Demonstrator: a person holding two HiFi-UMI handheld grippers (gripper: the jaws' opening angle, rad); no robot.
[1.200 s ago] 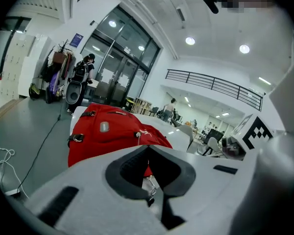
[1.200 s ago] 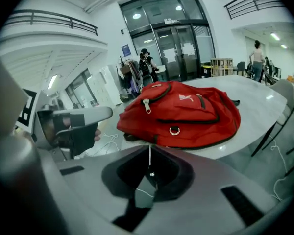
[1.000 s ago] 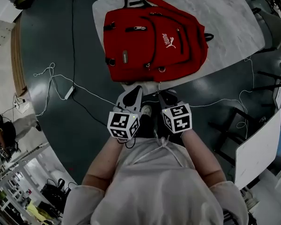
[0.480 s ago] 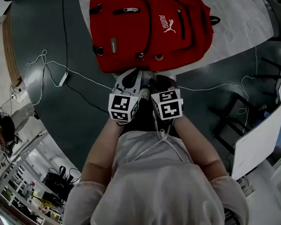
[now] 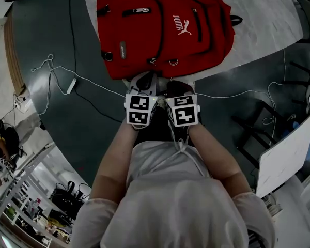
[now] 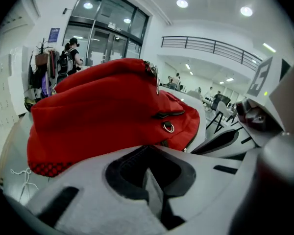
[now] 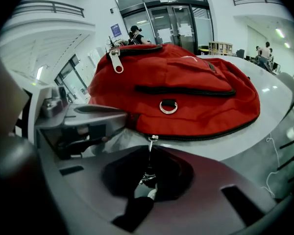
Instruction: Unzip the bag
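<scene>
The red backpack [image 5: 165, 30] lies front-up on the pale worktop [image 5: 263, 14], its bottom edge at the near rim. A small zip pull [image 7: 150, 139] hangs from the dark zip [image 7: 210, 133] that runs along that edge.

The right gripper [image 7: 150, 150] sits just short of this pull with its fingers clenched together. A thin cord below the pull shows through the gap behind the tips, and it looks to hang free rather than pinched. The left gripper [image 6: 148, 151] is just beside it, its fingers likewise closed on nothing, facing the bag's side.

Nothing holds the bag, so a tug on the zip would probably drag it off the rim instead of opening it. The pull is small and dangling, and closed fingers pushed at it would likely knock it aside.

In the head view the marker cubes cover both sets of fingers, and the bag's far end is cut off by the frame.
</scene>
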